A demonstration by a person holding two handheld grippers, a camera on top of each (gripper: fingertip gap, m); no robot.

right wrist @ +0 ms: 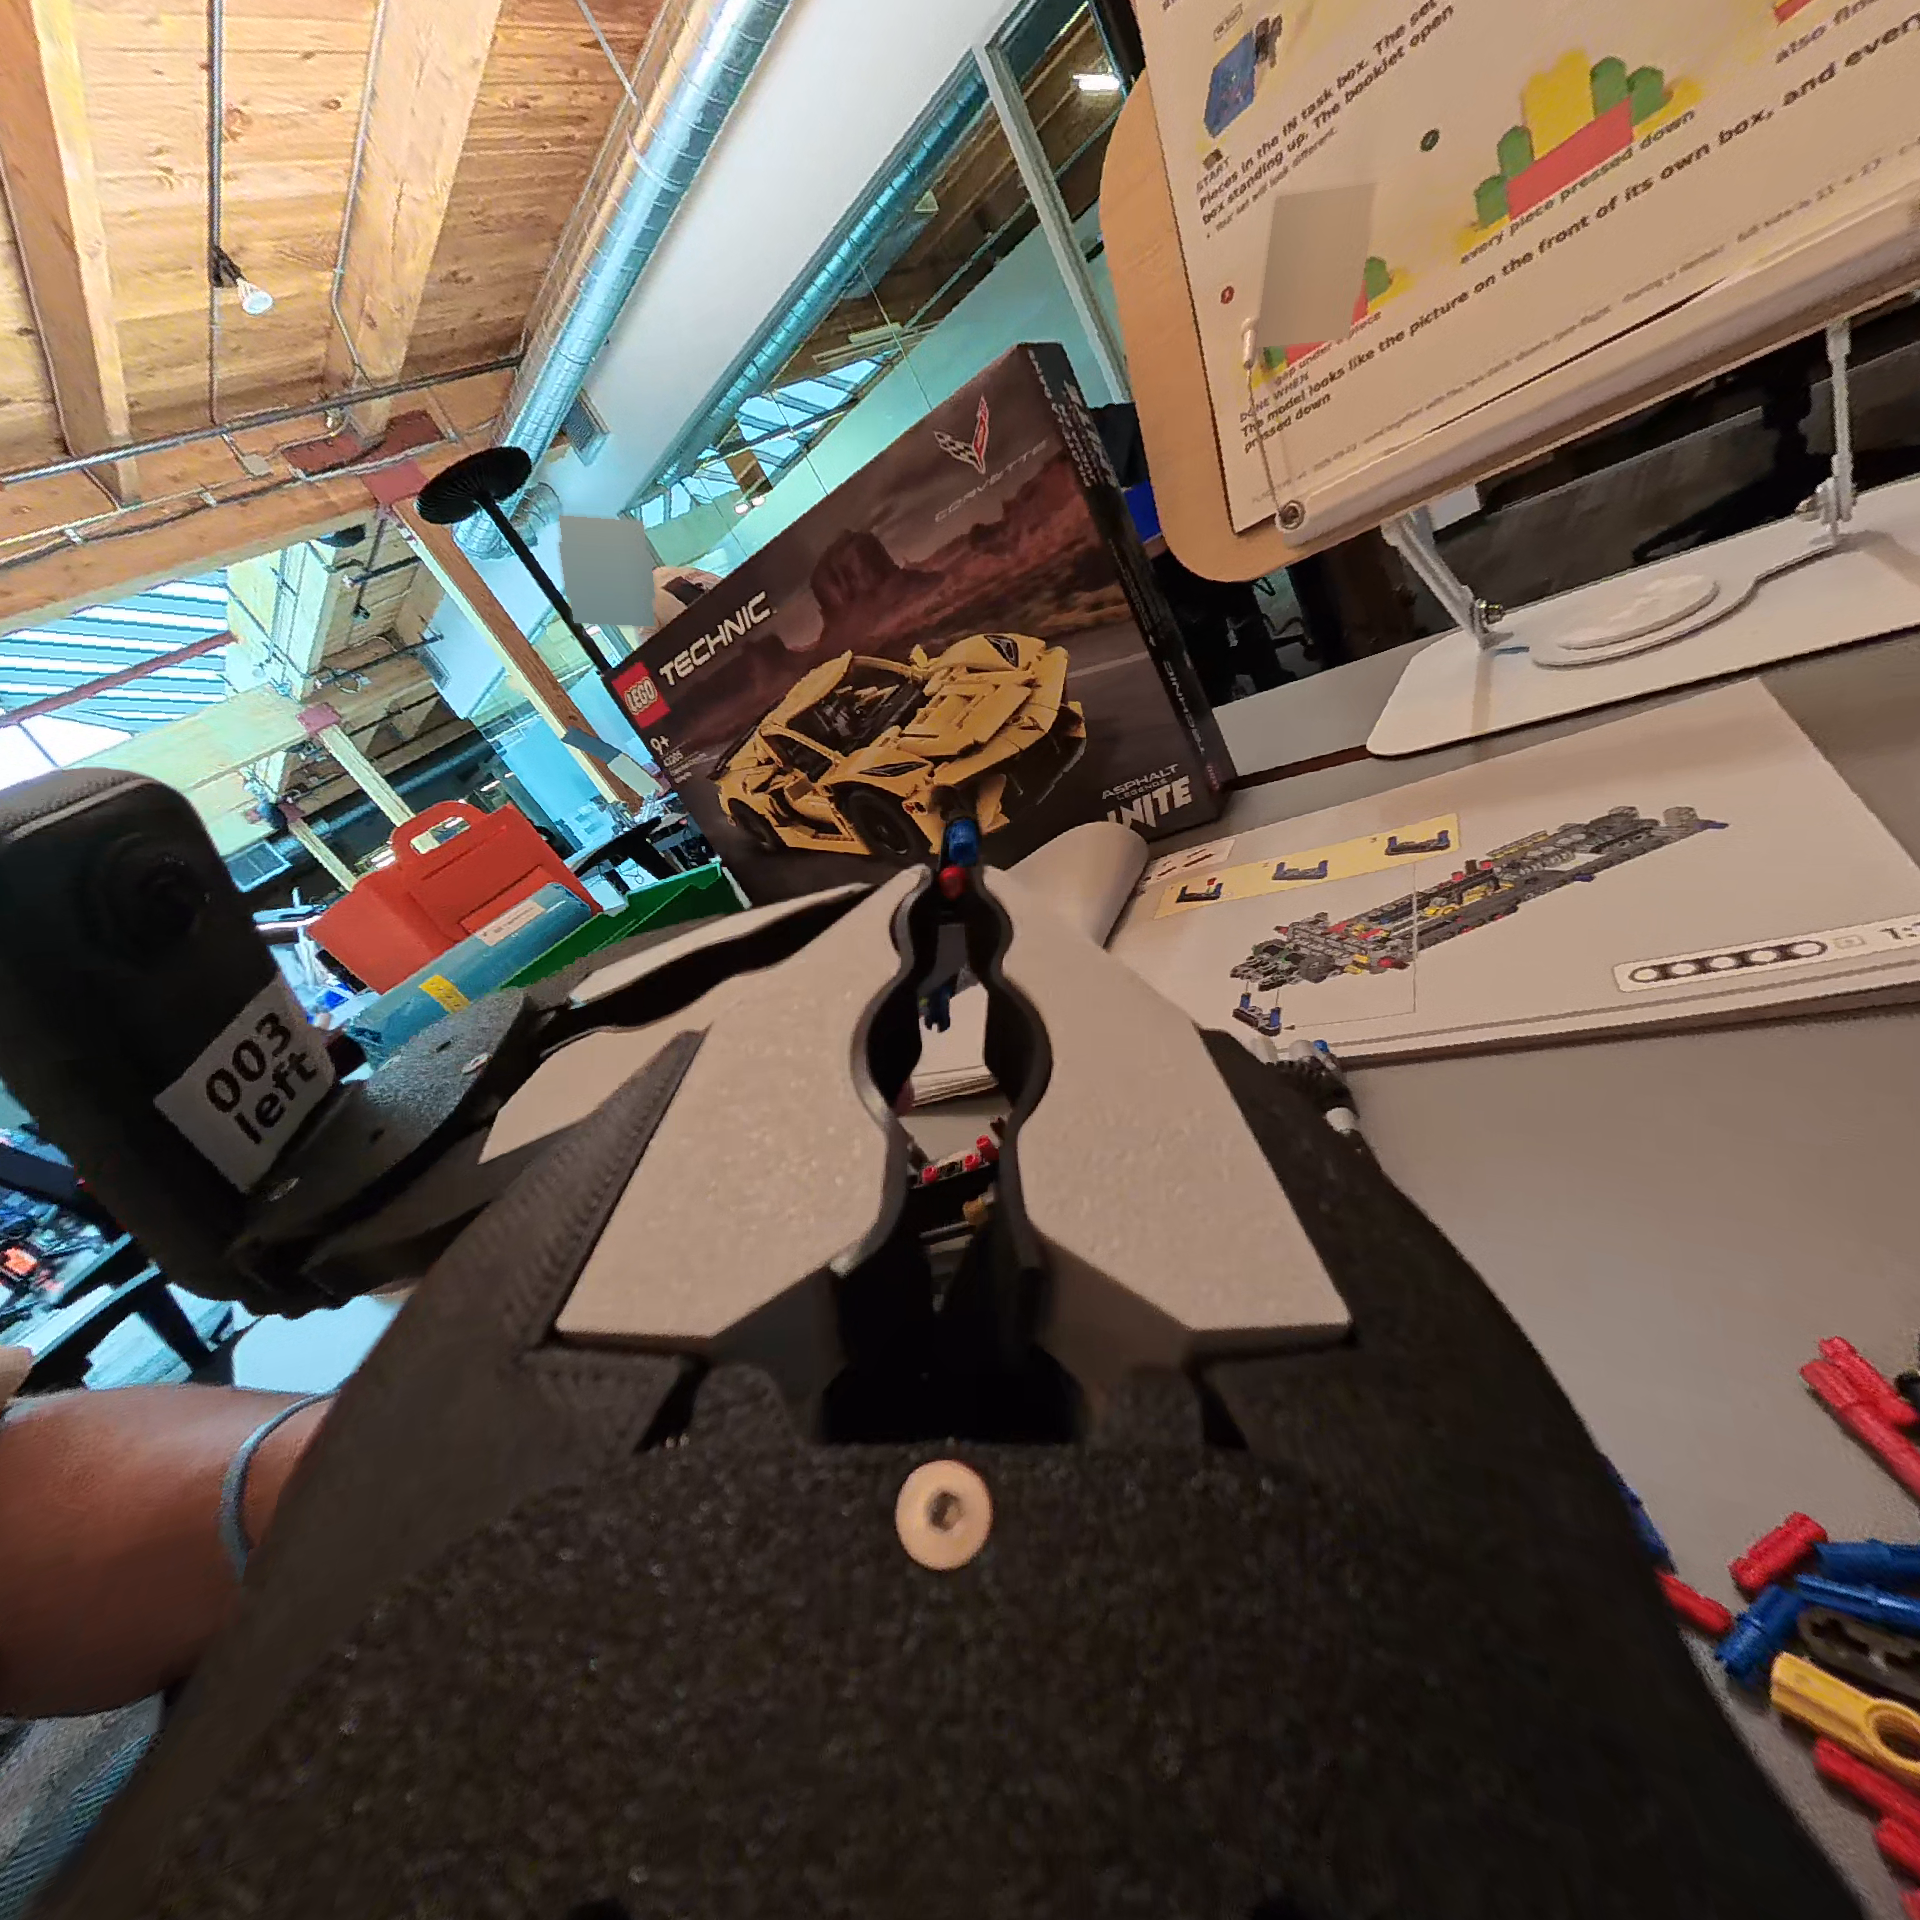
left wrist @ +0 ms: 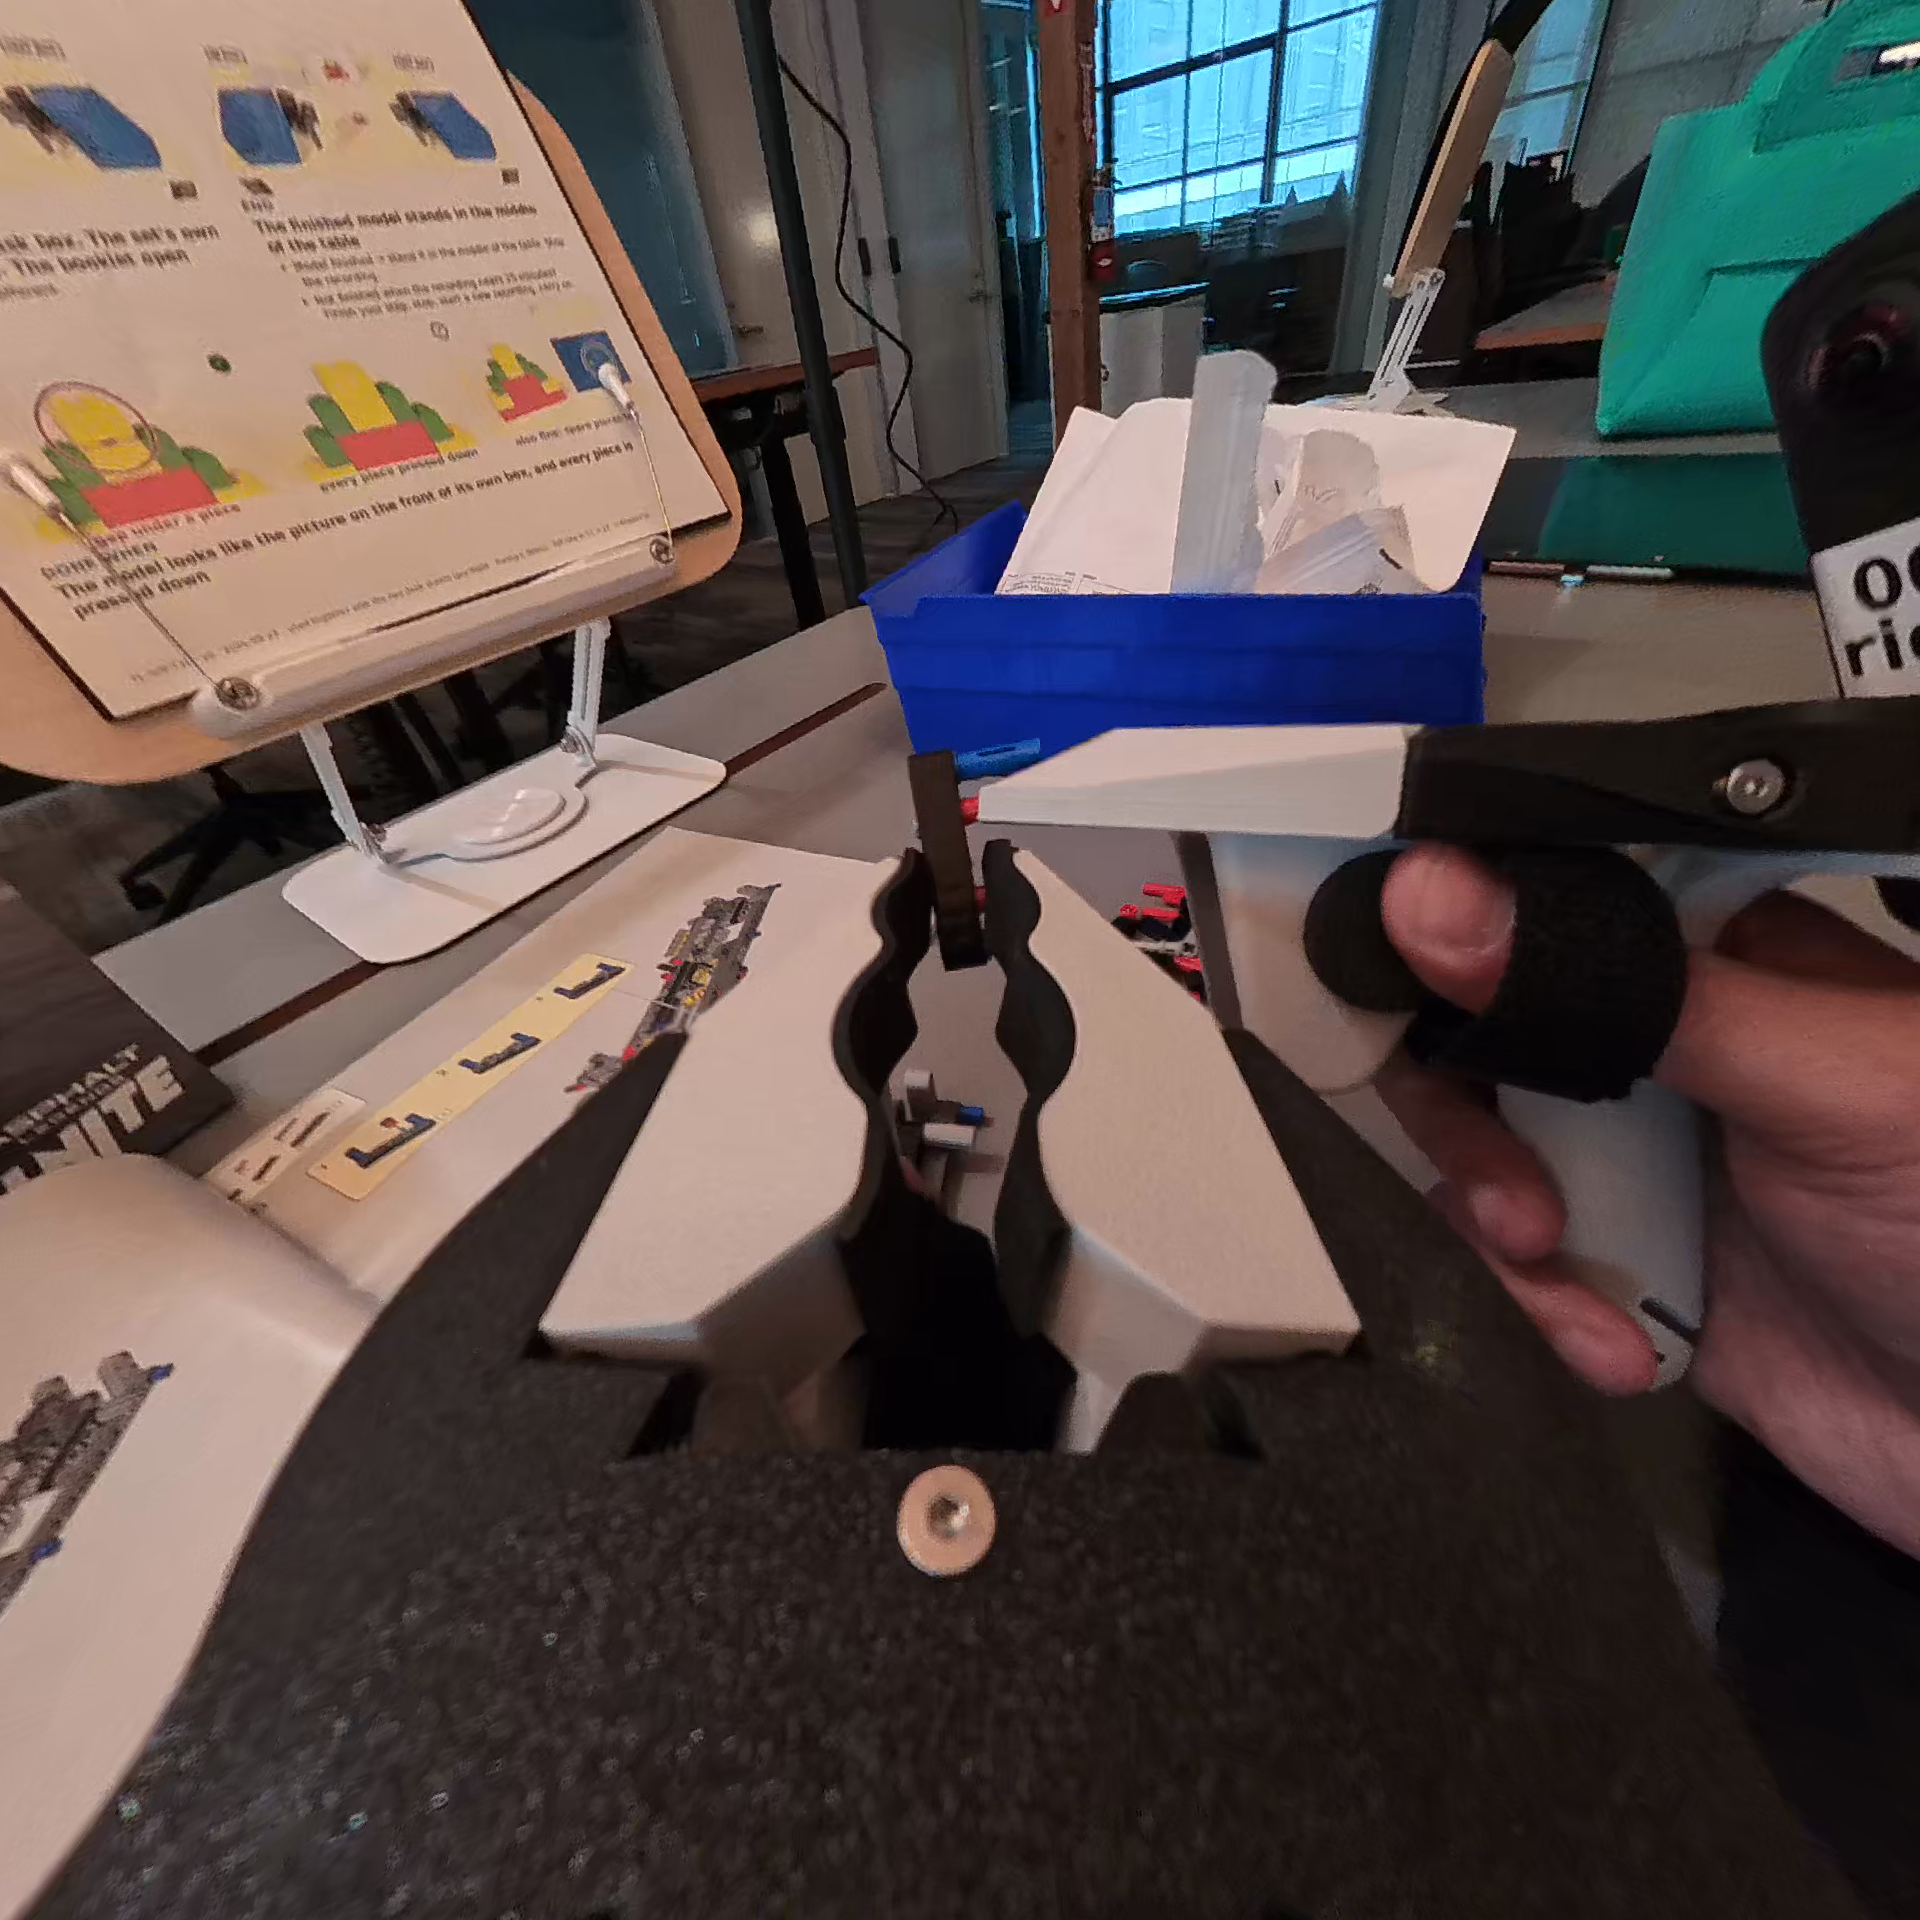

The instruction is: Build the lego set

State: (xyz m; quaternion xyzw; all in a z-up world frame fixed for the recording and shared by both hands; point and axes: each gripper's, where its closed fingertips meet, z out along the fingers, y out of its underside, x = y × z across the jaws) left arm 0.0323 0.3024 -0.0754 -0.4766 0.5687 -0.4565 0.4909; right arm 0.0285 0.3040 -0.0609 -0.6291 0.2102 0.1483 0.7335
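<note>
In the left wrist view my left gripper (left wrist: 956, 873) is shut on a short black beam (left wrist: 940, 821), which stands upright between the tips above the table. My right gripper (left wrist: 992, 805) comes in from the right, and its tip almost touches the beam's far side. A blue pin (left wrist: 997, 750) and a red pin (left wrist: 971, 808) show there. In the right wrist view my right gripper (right wrist: 954, 899) is shut on a small dark piece with a blue pin (right wrist: 961, 834) and a red pin (right wrist: 949, 883). The open instruction booklet (right wrist: 1558, 914) lies on the table.
A blue bin (left wrist: 1174, 665) holding paper and plastic bags stands behind the grippers. A sheet on a white stand (left wrist: 343, 343) is at the back left. The set's box (right wrist: 935, 675) stands upright. Loose red, blue and yellow pieces (right wrist: 1829, 1631) lie at the right. A hand (left wrist: 1558, 1039) grips the right handle. The grippers are tip to tip, or close to it.
</note>
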